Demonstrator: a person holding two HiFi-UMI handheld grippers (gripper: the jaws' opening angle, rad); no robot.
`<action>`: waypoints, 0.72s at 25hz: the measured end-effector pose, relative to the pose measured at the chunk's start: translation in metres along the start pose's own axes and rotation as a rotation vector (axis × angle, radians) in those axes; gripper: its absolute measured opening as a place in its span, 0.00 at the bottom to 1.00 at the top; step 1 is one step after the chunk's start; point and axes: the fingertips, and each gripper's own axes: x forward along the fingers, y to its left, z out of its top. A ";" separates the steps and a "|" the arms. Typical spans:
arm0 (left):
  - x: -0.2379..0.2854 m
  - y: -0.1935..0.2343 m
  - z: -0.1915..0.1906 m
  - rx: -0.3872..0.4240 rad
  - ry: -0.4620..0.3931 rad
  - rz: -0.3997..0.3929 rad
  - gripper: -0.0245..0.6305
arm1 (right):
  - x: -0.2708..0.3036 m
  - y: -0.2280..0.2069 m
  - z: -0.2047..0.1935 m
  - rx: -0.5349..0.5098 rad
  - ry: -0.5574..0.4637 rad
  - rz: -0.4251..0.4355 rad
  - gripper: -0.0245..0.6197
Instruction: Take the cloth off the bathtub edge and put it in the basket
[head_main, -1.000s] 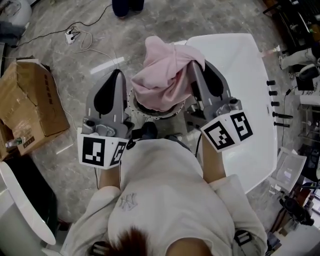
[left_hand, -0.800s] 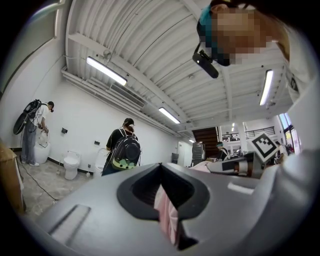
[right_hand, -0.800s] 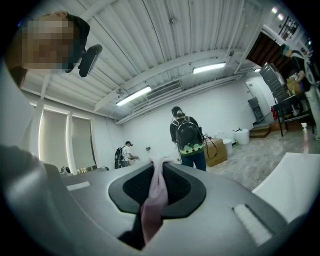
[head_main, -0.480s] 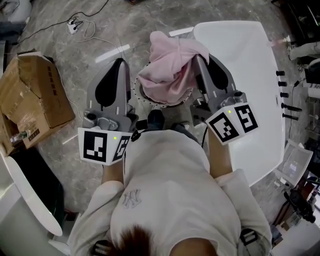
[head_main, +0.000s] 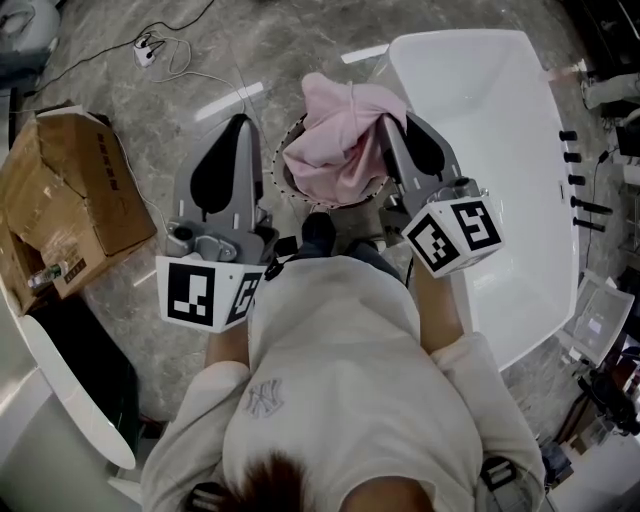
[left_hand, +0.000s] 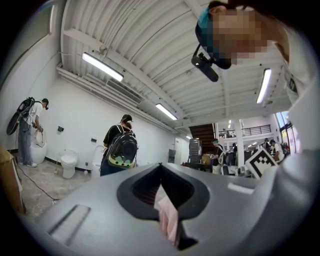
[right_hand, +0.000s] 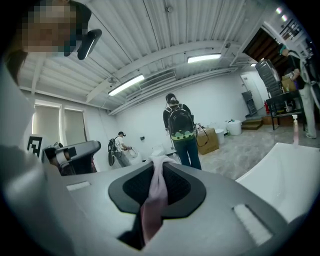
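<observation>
A cardboard box (head_main: 70, 200) lies at far left. The left gripper (head_main: 238, 130), jaws together, seems to pinch a sliver of the pink cloth (head_main: 340, 140), which hangs bunched over the round basket (head_main: 285, 165). The right gripper (head_main: 385, 125) clamps the cloth too. A white bathtub (head_main: 500, 150) stands at right.

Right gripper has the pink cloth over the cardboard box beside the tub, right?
Not the box: the right gripper holds the cloth over the basket beside the tub; the cardboard box lies off to the left. Head view shows it.
</observation>
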 end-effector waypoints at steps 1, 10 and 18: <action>0.001 -0.001 0.000 0.001 0.000 -0.003 0.05 | 0.001 -0.002 -0.005 0.000 0.009 -0.002 0.10; 0.004 0.001 -0.002 0.000 0.004 -0.010 0.05 | 0.007 -0.017 -0.056 0.003 0.093 -0.013 0.10; 0.003 0.004 -0.003 -0.004 0.007 -0.015 0.05 | 0.011 -0.032 -0.102 0.031 0.156 -0.031 0.10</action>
